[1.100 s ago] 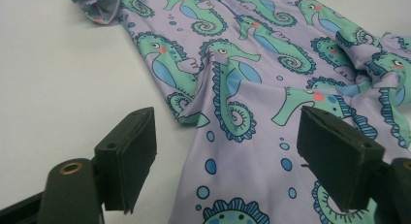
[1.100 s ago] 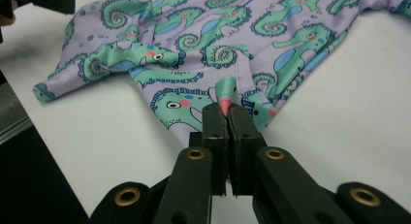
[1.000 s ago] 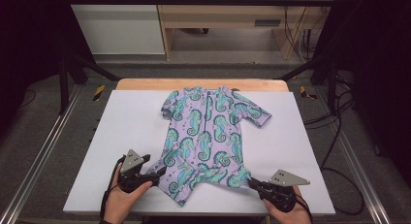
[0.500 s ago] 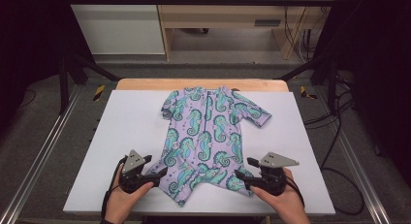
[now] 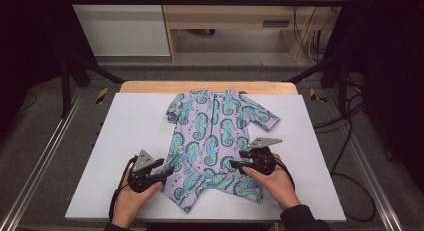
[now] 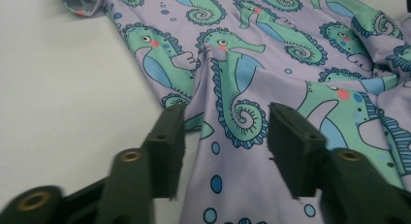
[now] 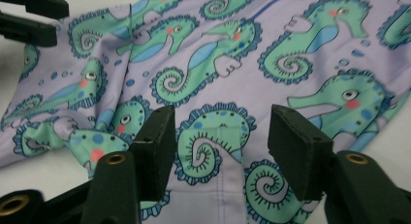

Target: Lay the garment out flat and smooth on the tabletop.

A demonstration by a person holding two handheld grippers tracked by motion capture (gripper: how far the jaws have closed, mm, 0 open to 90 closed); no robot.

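You are hovering both claws, left claw (image 6: 223, 136) and right claw (image 7: 220, 136), spread wide over the seahorse romper's (image 5: 215, 141) leg hems, apparently readying to pinch them for folding.

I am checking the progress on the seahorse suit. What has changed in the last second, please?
The right tongs moved up and inward from the table's near edge onto the leg of the seahorse suit. Their jaws are open over the cloth, nothing gripped. The left tongs stayed at the other leg, also open. The suit lies as before on the table.
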